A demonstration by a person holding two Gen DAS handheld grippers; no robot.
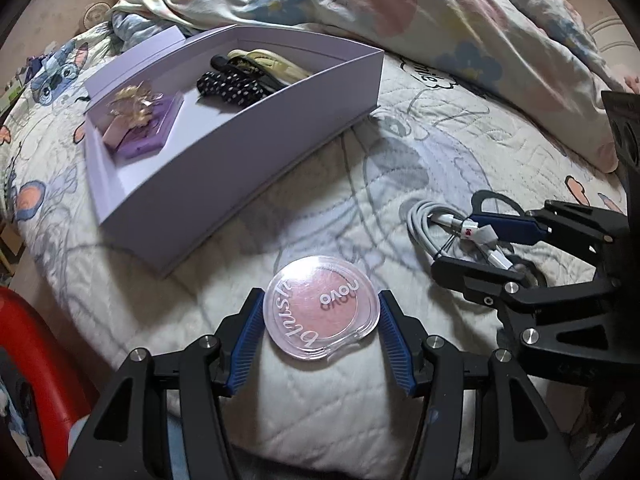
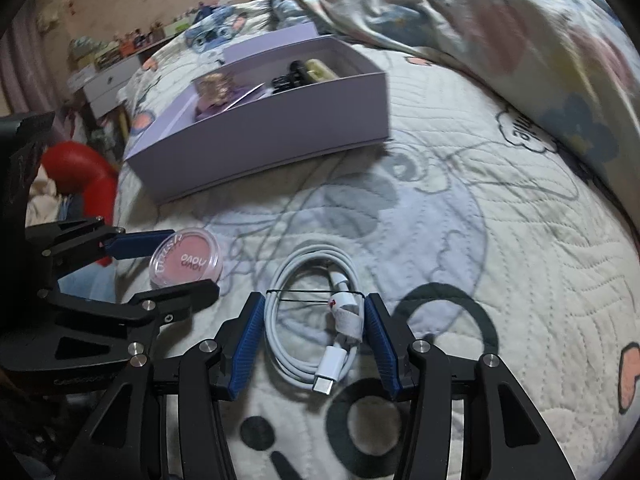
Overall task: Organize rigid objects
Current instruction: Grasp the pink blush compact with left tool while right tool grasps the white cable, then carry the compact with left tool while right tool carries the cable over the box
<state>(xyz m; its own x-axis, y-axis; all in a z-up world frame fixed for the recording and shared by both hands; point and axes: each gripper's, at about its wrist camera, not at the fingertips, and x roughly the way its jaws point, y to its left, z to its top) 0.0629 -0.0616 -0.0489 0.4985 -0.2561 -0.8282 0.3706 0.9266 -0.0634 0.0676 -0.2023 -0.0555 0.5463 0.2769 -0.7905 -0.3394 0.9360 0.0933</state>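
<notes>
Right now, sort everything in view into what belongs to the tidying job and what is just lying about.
Part of the job:
- blush compact, in the left gripper
- coiled charging cable, in the right gripper
- lilac box
- polka-dot hair clip and purple hexagonal case inside it

Just lying about:
- rumpled duvet
- quilted bedspread
- red object
</notes>
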